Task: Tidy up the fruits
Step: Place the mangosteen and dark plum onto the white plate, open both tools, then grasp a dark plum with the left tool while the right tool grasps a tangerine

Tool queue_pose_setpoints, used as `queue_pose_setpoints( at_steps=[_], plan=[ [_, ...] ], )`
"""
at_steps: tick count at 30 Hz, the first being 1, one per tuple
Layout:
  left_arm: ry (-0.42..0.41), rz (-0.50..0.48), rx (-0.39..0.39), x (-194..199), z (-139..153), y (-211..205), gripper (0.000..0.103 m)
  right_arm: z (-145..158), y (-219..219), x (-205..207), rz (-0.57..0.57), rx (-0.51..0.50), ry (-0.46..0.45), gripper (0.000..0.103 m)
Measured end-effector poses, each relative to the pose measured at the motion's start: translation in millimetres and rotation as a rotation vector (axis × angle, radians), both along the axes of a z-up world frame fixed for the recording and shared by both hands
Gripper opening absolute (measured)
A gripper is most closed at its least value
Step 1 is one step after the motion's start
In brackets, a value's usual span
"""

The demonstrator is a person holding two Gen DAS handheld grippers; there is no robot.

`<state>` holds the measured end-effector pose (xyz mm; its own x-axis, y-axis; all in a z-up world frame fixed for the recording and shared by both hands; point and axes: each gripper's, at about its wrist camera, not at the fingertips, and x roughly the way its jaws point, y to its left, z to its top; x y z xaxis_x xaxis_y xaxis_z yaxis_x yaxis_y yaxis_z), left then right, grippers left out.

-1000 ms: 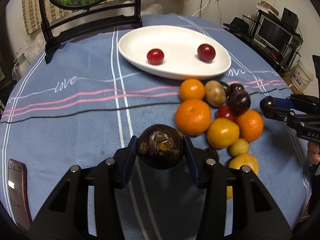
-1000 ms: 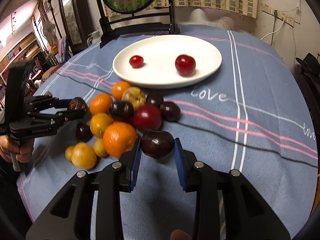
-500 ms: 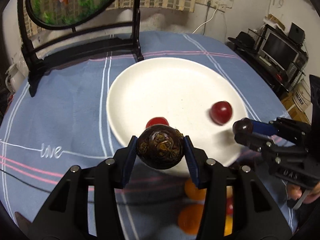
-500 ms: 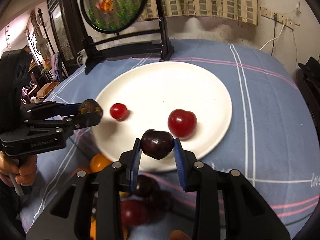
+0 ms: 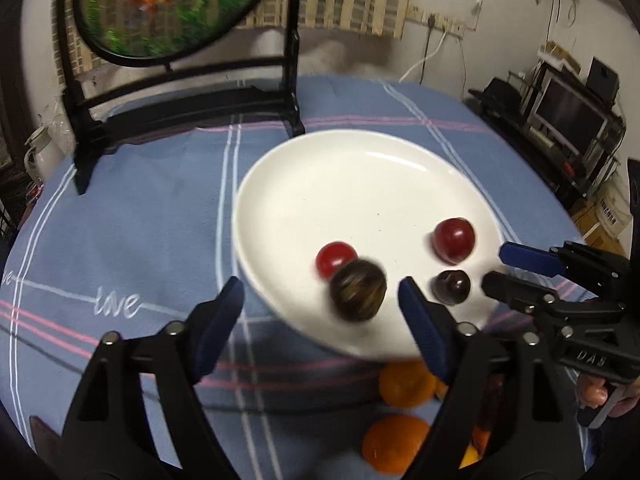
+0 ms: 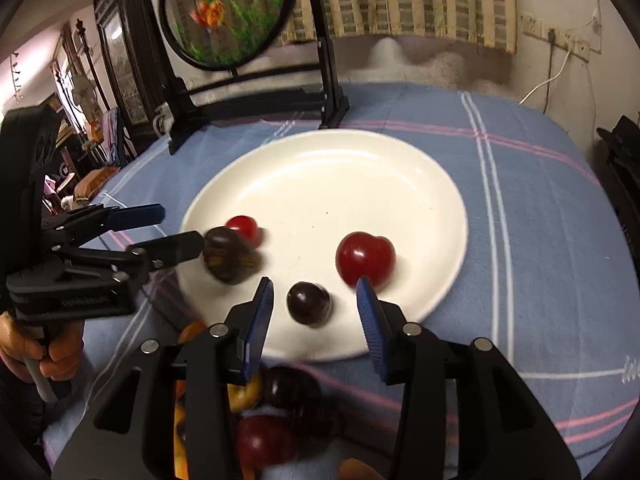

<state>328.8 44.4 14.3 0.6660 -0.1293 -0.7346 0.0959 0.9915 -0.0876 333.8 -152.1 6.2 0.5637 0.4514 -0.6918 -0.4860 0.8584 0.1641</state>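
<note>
A white plate (image 5: 360, 184) (image 6: 340, 176) holds a small red fruit (image 5: 335, 258) (image 6: 243, 227) and a larger red fruit (image 5: 454, 240) (image 6: 365, 259). My left gripper (image 5: 320, 308) (image 6: 160, 228) is open at the plate's near edge. A mottled brown round fruit (image 5: 358, 297) (image 6: 228, 255) is blurred between its fingers, loose over the plate. My right gripper (image 6: 316, 316) (image 5: 500, 266) is open. A dark plum (image 6: 309, 304) (image 5: 451, 286) lies on the plate between its fingers, untouched.
A pile of oranges (image 5: 404, 382) and dark and red fruits (image 6: 264, 440) lies on the blue cloth just in front of the plate. A round fish-picture screen on a black stand (image 5: 180, 116) (image 6: 256, 96) stands behind the plate.
Both grippers moved from the fruit pile to over the plate and opened. The brown fruit and the dark plum have been let go onto the plate.
</note>
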Motion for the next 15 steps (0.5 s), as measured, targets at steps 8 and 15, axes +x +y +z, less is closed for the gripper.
queue_pose_setpoints(
  at_steps=[8, 15],
  plan=[
    [0.003, 0.037, -0.006, -62, -17, 26, 0.092, -14, -14, -68, 0.062, 0.062, 0.048, 0.043],
    [0.07, 0.077, -0.042, -83, -41, 45, 0.092, -31, -16, -92, 0.105, 0.113, 0.135, 0.043]
  ],
)
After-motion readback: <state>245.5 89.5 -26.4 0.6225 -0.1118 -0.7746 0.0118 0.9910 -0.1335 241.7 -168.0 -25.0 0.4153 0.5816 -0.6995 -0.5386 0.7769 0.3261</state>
